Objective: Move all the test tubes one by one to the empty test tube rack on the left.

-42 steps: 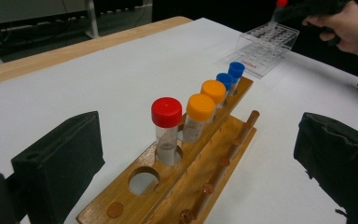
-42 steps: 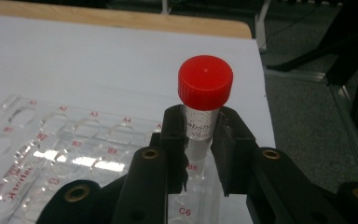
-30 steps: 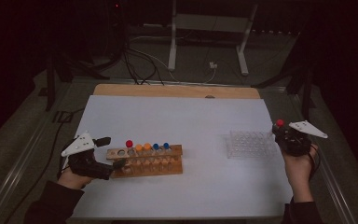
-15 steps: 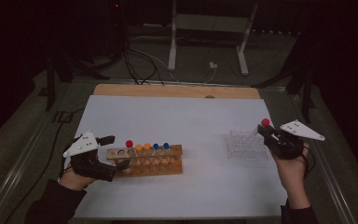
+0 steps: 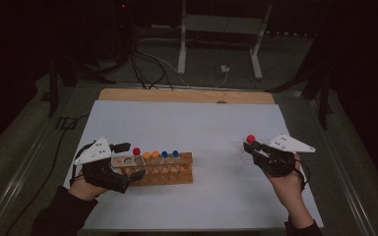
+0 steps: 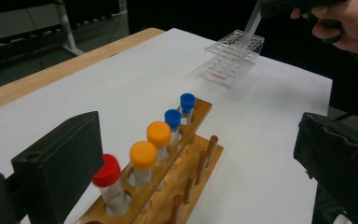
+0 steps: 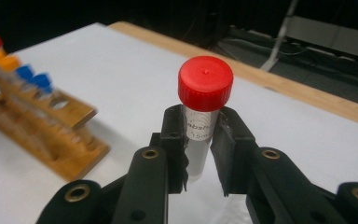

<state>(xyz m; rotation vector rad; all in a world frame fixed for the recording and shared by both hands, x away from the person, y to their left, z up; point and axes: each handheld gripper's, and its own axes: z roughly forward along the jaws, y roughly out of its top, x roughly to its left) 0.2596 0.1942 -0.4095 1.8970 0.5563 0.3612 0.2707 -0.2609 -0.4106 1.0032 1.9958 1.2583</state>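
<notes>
Near the table's left edge my left claw (image 5: 130,161) stood spread wide, its jaws either side of the left end of the wooden rack (image 5: 152,168), pressing on nothing. The rack sat toward the near left of the table and held five capped tubes upright in a row: one red-capped tube (image 6: 107,179), two orange-capped tubes (image 6: 142,161), then two blue-capped tubes (image 6: 172,122). The hole at its left end stood empty. Toward the right edge sat a clear plastic rack (image 6: 233,58); I could not tell whether anything was in it. Over it my right claw (image 7: 199,142) pinched a second red-capped tube (image 7: 204,100) just below its cap, upright, clear of the table.
</notes>
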